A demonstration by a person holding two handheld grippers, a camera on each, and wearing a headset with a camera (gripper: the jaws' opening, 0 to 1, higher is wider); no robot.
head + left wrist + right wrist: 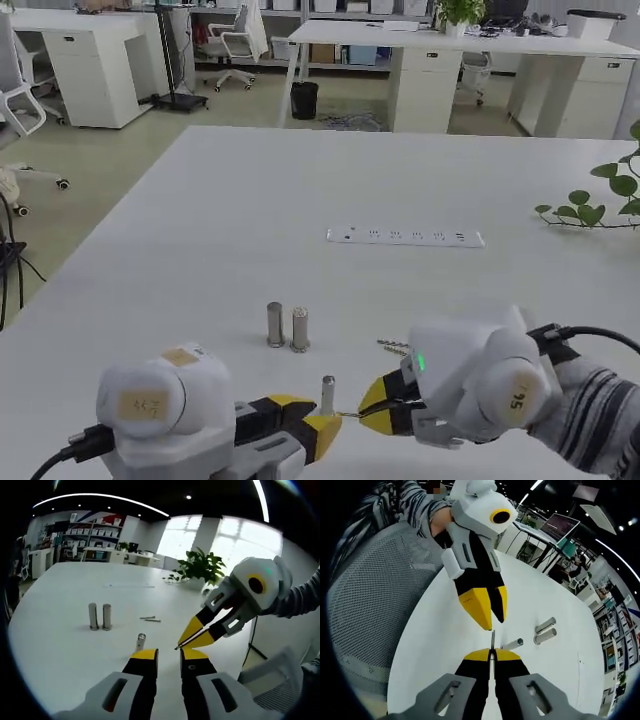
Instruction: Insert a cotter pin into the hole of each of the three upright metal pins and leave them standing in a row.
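Head view above; gripper views low, opposed, sharing near pin (pixel 141 641)

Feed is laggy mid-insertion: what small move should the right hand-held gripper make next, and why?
Probably ease the right hand-held gripper left, bringing its clamped cotter pin toward the top of the nearest metal pin. That pin stands upright, just apart from the cotter pin's tip; its hole is too small to see.

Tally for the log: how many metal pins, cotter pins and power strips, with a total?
Metal pins: 3
Cotter pins: 3 (2 loose, 1 in the right tongs)
Power strip: 1
Total: 7
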